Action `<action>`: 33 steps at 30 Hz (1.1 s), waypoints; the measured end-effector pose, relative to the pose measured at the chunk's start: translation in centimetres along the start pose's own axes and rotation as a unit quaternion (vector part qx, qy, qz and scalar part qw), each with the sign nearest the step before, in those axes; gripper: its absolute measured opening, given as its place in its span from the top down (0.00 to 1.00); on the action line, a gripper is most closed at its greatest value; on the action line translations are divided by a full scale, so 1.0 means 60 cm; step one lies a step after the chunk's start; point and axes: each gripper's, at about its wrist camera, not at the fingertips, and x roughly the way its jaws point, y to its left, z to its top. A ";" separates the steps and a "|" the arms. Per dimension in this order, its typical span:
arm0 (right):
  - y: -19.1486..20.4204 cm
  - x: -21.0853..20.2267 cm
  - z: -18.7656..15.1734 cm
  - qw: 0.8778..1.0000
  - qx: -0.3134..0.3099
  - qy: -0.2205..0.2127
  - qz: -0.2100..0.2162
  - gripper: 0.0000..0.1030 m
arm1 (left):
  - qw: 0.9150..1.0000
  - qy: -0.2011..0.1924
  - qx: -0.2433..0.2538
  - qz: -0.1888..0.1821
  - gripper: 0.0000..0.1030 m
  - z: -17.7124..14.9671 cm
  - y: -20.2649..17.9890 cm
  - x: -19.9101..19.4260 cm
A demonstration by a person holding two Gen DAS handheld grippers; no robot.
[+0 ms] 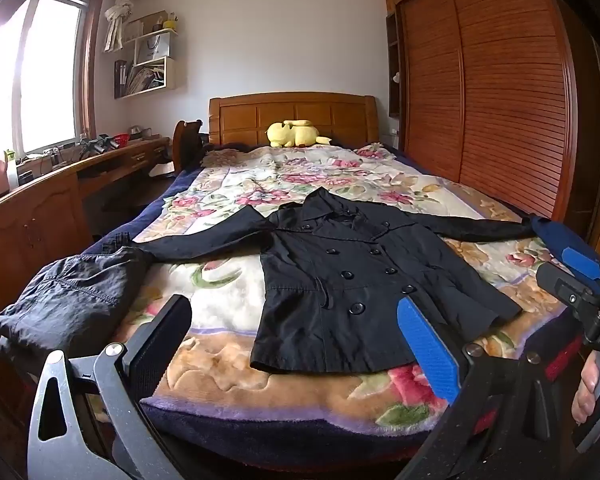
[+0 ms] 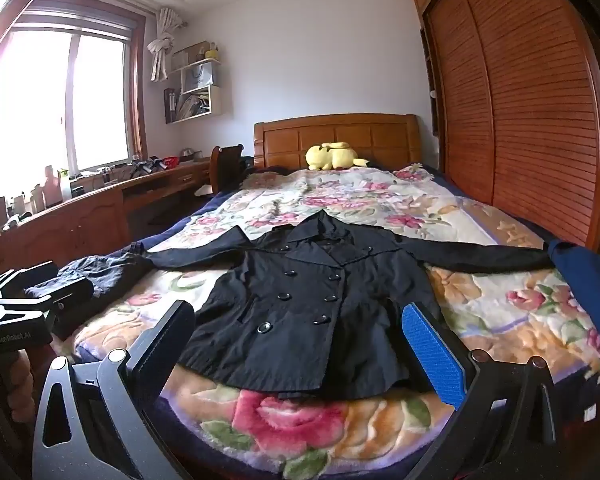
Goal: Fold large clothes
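A black double-breasted coat (image 1: 340, 272) lies flat, front up, on the flowered blanket, sleeves spread to both sides, hem toward me. It also shows in the right wrist view (image 2: 300, 300). My left gripper (image 1: 296, 344) is open and empty, held above the bed's foot in front of the coat's hem. My right gripper (image 2: 300, 356) is open and empty, also just short of the hem. The right gripper (image 1: 580, 276) shows at the right edge of the left wrist view. The left gripper's body (image 2: 24, 312) shows at the left edge of the right wrist view.
A dark grey garment (image 1: 72, 296) lies bunched at the bed's left edge by the coat's sleeve. A blue garment (image 2: 584, 276) lies at the right edge. A yellow plush toy (image 1: 294, 134) sits by the headboard. A wooden desk (image 1: 52, 196) runs along the left; a wardrobe (image 1: 500, 100) stands on the right.
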 end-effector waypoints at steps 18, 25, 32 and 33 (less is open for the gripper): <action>-0.005 -0.001 -0.002 1.000 0.003 0.000 0.004 0.00 | 1.000 0.003 0.002 0.000 0.00 0.000 0.000 0.000; -0.003 -0.001 -0.002 1.000 0.004 0.000 0.004 0.00 | 1.000 0.003 0.002 0.000 0.00 0.000 0.000 0.000; -0.004 -0.002 -0.002 1.000 0.004 0.001 0.004 0.00 | 1.000 0.003 0.003 0.000 0.00 0.000 0.000 0.000; -0.004 -0.001 -0.002 1.000 0.005 0.001 0.004 0.00 | 1.000 0.003 0.003 0.000 0.00 0.000 0.001 0.000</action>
